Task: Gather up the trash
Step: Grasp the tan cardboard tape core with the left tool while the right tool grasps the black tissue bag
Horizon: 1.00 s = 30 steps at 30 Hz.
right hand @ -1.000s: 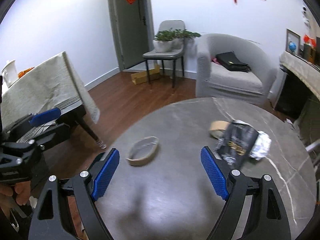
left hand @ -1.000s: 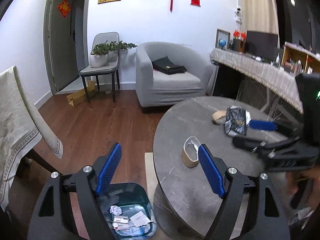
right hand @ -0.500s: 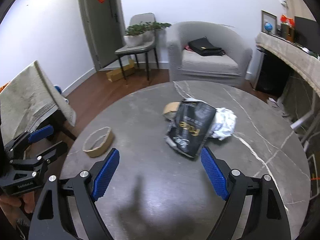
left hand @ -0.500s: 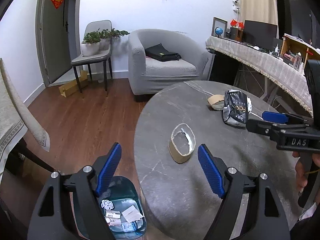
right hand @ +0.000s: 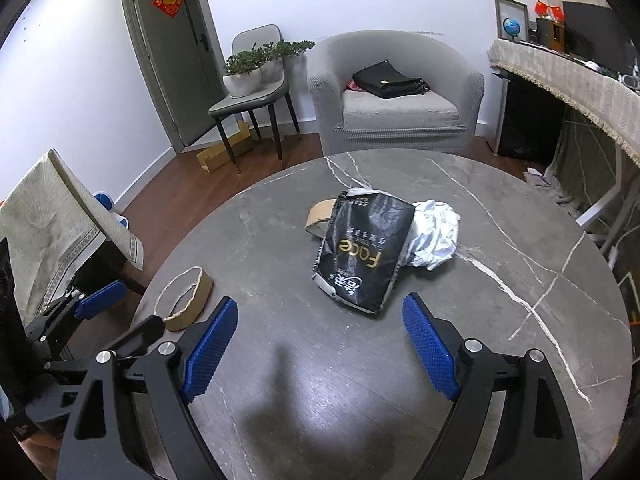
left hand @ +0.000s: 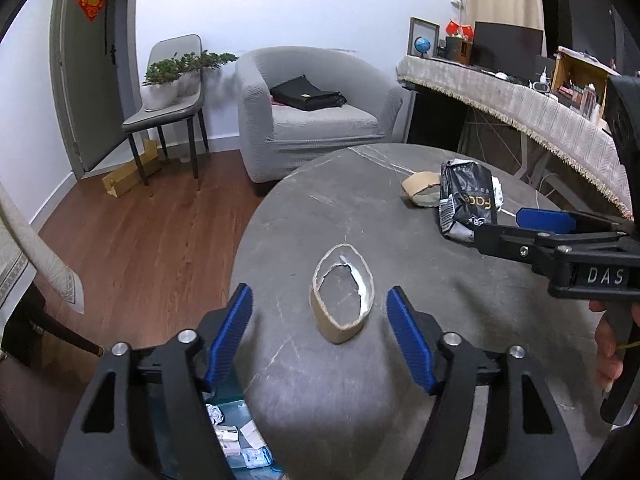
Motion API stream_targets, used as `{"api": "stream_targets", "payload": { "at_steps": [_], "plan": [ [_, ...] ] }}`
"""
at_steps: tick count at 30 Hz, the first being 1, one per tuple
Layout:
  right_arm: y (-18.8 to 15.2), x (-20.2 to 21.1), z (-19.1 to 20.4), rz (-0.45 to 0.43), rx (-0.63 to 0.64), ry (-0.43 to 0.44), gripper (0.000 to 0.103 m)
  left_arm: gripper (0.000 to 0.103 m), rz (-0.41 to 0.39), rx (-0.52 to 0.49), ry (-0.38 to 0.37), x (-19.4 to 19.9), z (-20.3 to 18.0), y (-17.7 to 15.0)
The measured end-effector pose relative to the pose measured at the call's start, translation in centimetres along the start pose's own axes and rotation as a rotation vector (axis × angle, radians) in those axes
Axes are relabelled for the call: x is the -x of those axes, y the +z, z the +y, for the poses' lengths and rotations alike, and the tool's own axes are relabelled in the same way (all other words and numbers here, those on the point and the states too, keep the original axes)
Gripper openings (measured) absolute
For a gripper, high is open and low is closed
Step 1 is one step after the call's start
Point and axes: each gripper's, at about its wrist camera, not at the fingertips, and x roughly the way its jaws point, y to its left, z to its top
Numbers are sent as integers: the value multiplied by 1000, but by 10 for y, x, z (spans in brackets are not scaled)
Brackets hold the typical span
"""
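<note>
Grey marble table [left hand: 360, 208] carries a cardboard tape ring [left hand: 342, 298] just ahead of the left gripper [left hand: 320, 332], whose jaws have just been closing, apart and gripping nothing. Farther right, the right gripper [right hand: 316, 344] gapes before a black bag [right hand: 366, 252], touching nothing. Crumpled foil [right hand: 434, 232] lies behind.

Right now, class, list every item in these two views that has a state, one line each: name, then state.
cardboard ring: squashed oval, on its edge on the table, ungripped
black packet: crumpled, lying flat
white wrapper: crumpled beside the packet
trash bin: open, holding scraps
left gripper: open, jaws just narrowing around the ring
right gripper: open, empty
</note>
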Motion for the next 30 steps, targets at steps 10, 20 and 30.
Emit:
{"api": "stream_targets", "payload": {
  "at_steps": [10,20,30],
  "plan": [
    [13,-25,-15,58,-53,-59,82,52,67,-37,-19,-31,-4,10],
    [18,-43,-15,103,-49,-65,70,36,71,-64,-23,-38,-9,15],
    [21,-53,-13,113,-47,-71,66,35,51,-45,-58,-28,-7,15]
  ]
}}
